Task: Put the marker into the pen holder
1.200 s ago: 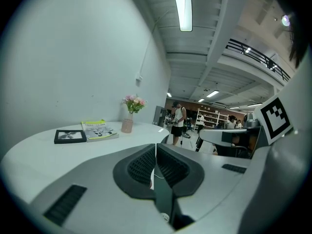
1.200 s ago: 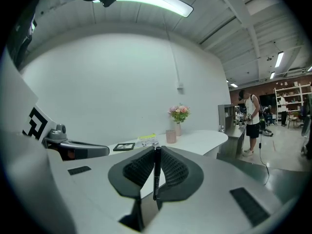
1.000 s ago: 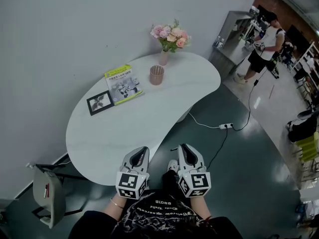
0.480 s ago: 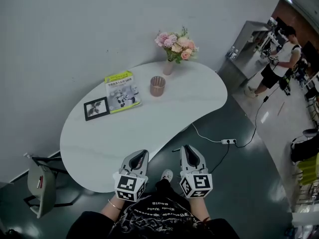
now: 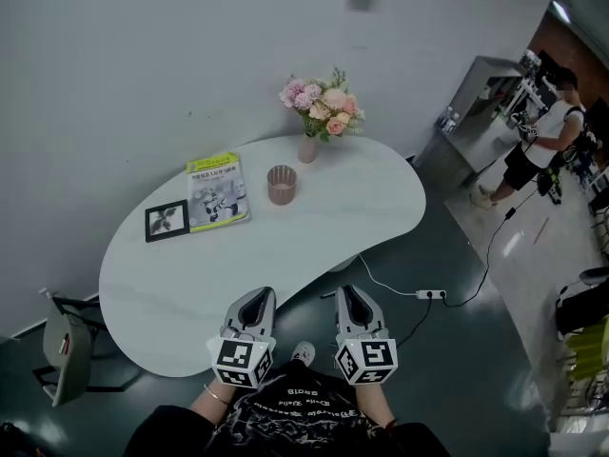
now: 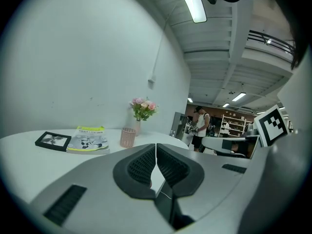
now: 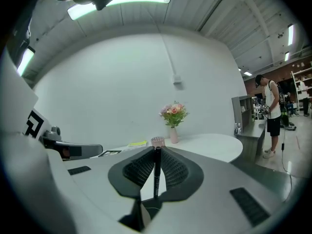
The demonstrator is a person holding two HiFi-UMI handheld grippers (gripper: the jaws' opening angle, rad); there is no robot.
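beside left gripper point(image 5: 255, 294), right gripper point(image 5: 349, 292) level

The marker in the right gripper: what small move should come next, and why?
Probably carry the right gripper forward over the table toward the pen holder. Its jaws are closed on the black marker, held upright, but the holder stands far off, beside the book, while the gripper is at the near edge.

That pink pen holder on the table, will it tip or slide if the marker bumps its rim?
Probably light: the pen holder looks like thin mesh and seems empty, so a bump may slide it on the smooth table. It looks about as wide as tall, so tipping seems less likely.
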